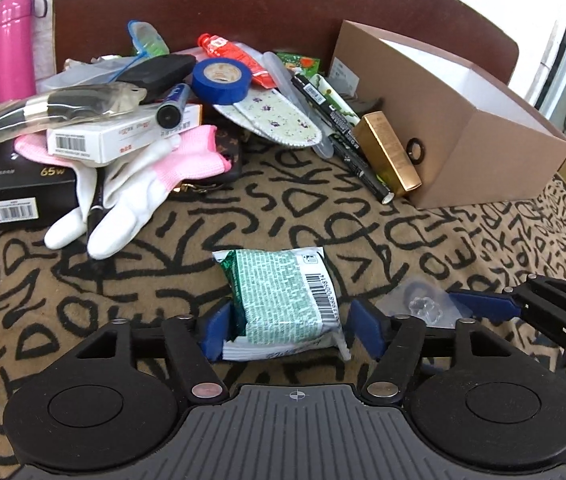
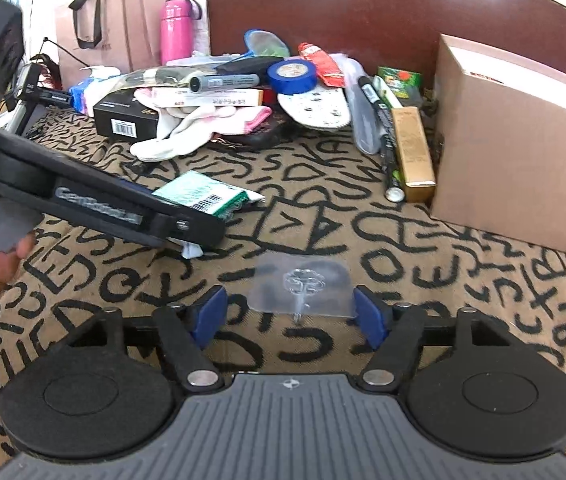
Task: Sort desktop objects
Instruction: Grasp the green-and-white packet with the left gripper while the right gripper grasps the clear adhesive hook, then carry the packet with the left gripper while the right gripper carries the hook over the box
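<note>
The green-and-white printed foil snack packet (image 1: 283, 300) lies on the tan cloth with black scribbled letters (image 1: 203, 220), between the spread pads of the left gripper (image 1: 287, 330). Just beside it, the clear plastic adhesive hook (image 2: 303, 286) sits between the right gripper (image 2: 297, 312) pads, also spread. Beyond them are the white-and-pink gloves (image 1: 139, 196), blue tape roll (image 1: 222, 80) and open brown cardboard box (image 1: 463, 136).

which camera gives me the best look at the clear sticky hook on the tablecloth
The right wrist view. There the clear sticky hook lies flat and whole between the open fingers of the right claw. In the left wrist view the hook sits low at the right, small, glary and partly cut off by the claw parts around it.
</note>
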